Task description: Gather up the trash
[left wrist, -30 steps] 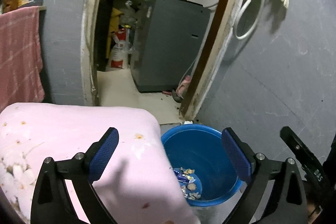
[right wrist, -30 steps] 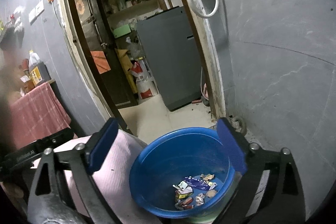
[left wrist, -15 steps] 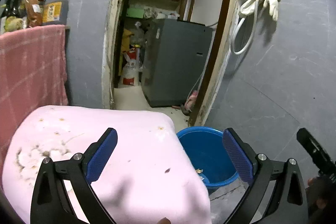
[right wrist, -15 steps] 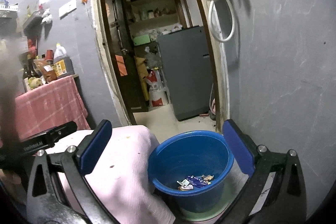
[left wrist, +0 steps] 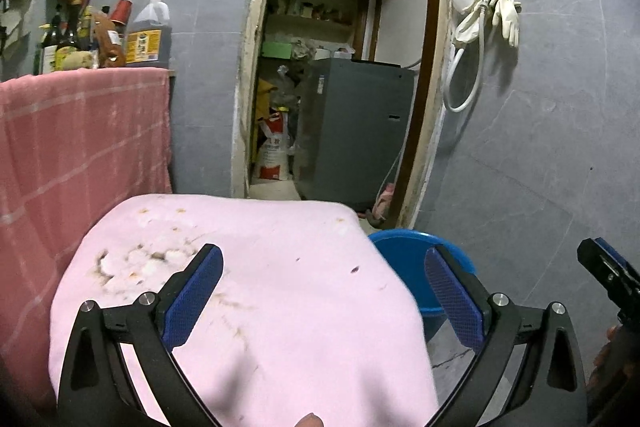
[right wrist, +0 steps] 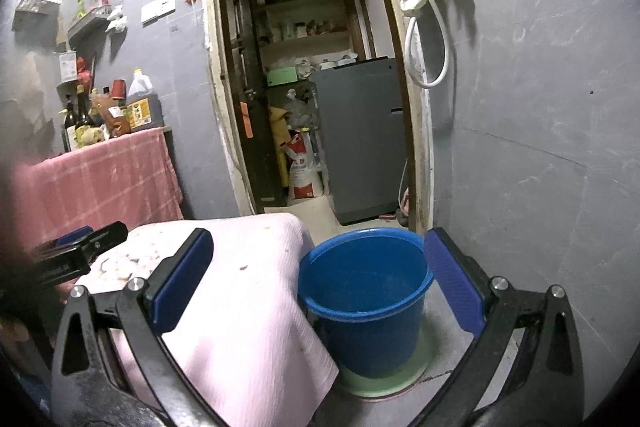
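Beside the blue bucket (right wrist: 366, 291), on its left as both cameras see it, stands a surface draped in a pink cloth (left wrist: 256, 291), whose near corner hangs down just beside the bucket wall. The bucket sits on a green base (right wrist: 384, 379) on the floor, close to the door frame (right wrist: 418, 147) behind it, presumably so that scraps can be dropped straight off the cloth edge into it. Remaining trash, pale crumbs and scraps (left wrist: 140, 263), lies on the part of the cloth farthest from the bucket, toward the red checked cloth (left wrist: 80, 147); a few specks lie nearer the bucket. The left gripper (left wrist: 324, 291) hovers above the pink cloth with jaws spread wide and nothing between them. The right gripper (right wrist: 320, 279) is likewise spread and empty, framing the bucket rim and the cloth corner. Bucket contents cannot be made out from this angle. Open room exists above the cloth and over the bucket mouth; the grey wall (right wrist: 540, 147) bounds the bucket's far side, and the two grippers are near each other, so a reach toward the scraps should keep away from the cloth's draped edge.
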The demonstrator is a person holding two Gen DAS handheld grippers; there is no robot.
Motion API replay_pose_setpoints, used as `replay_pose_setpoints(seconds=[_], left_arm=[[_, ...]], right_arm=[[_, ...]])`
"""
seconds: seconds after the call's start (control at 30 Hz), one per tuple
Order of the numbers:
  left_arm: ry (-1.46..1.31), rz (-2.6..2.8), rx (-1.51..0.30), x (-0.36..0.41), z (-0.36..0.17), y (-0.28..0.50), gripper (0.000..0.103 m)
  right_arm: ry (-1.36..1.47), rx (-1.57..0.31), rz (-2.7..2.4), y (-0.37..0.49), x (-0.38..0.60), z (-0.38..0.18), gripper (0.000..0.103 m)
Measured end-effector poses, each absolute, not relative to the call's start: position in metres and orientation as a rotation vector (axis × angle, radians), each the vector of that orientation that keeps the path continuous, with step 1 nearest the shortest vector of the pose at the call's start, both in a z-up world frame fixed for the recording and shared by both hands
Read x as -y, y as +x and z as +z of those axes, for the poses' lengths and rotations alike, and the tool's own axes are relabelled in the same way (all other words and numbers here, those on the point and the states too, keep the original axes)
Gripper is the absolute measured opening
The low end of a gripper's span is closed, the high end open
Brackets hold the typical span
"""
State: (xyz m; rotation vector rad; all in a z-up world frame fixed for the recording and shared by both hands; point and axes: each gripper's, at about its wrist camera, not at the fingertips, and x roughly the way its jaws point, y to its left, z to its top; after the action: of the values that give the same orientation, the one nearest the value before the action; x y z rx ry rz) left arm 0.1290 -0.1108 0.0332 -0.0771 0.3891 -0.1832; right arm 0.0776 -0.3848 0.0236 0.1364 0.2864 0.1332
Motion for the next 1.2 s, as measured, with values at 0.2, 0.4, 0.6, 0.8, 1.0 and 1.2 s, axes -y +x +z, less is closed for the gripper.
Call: replay_pose_setpoints(seconds=[0.2, 0.4, 0.6, 0.8, 1.0, 1.2], left_arm=[[-0.078, -0.161, -0.397, 0.099, 0.022, 0.107, 0.099], [-0.066, -0.131, -0.394, 0.095, 0.011, 0.091, 0.099], [-0.058, -0.115, -0.376, 0.094, 0.005, 0.081, 0.099], [-0.047, -0.112, -0.361, 0.093, 0.001, 0.076, 0.099], [-0.032, -0.117, -0.359, 0.095, -0.002, 0.074, 0.099], [-0.029, -0.12, -0.354, 0.094, -0.003, 0.073, 0.099]], right_arm=[[0.137, -0.289, 0.123, 0.052, 0.375, 0.009, 0.103], [0.118, -0.296, 0.113, 0.042, 0.37, 0.0, 0.103], [0.109, -0.303, 0.104, 0.038, 0.368, -0.007, 0.103], [0.108, -0.32, 0.098, 0.038, 0.368, -0.014, 0.103], [0.111, -0.324, 0.093, 0.037, 0.371, -0.019, 0.103], [0.111, -0.327, 0.091, 0.037, 0.372, -0.02, 0.103]])
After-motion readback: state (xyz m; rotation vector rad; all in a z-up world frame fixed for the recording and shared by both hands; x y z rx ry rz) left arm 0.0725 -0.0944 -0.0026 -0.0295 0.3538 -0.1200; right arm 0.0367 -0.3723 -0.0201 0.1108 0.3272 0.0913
